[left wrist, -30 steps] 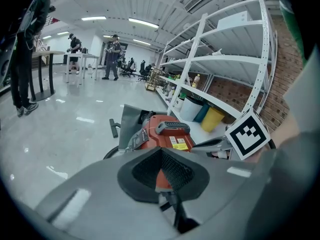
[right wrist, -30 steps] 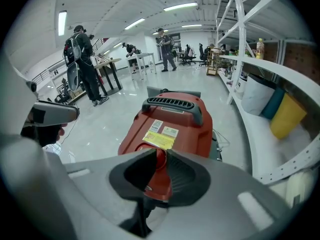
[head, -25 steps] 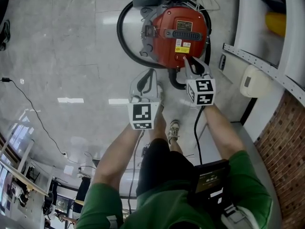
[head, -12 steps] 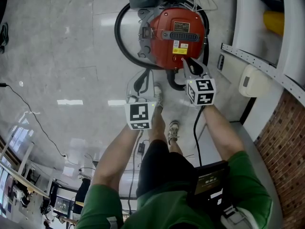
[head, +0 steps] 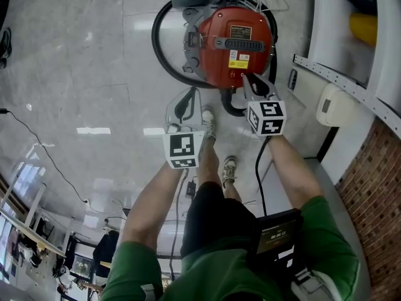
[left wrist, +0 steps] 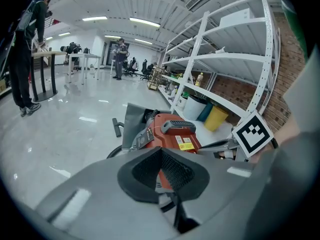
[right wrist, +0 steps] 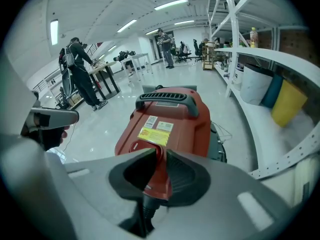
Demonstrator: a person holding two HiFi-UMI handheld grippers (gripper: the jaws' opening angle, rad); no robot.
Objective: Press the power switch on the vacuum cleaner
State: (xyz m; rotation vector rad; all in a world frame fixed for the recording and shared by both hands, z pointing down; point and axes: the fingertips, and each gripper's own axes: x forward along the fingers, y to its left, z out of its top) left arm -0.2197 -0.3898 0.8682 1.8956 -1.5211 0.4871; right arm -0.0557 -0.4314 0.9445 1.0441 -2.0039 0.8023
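Jaws on your right gripper (head: 249, 79) are closed to a sliver, nothing held. The tips sit at the 6 o'clock edge of the vacuum cleaner (head: 229, 42), right over a round red bump, prob the power switch (right wrist: 159, 152); can't tell if touching. Vac body runs toward 12 from there. Your left gripper (head: 191, 96) is pinched closed & empty too, off the vac at 7, so right's nearer.

Vacuum cleaner (head: 213, 64) red (yellow label (head: 237, 57)) — hose (head: 156, 39) black; floor (head: 75, 74) pale grey, glossy.
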